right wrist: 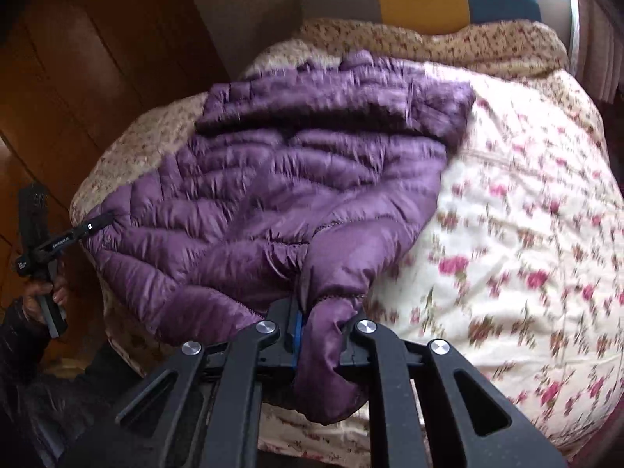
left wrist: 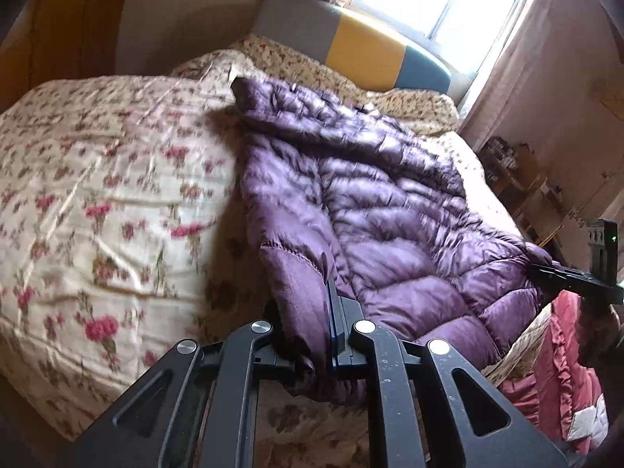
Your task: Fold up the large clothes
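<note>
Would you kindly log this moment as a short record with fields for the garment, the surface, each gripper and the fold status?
garment: purple quilted down jacket, spread out, near hem lifted
surface: bed with floral quilt
background: headboard with grey, yellow and teal panels; window behind it
left gripper: shut on the jacket's near edge
right gripper: shut on another bunch of the near edge
fold status: both near corners pinched; no fold laid over yet
</note>
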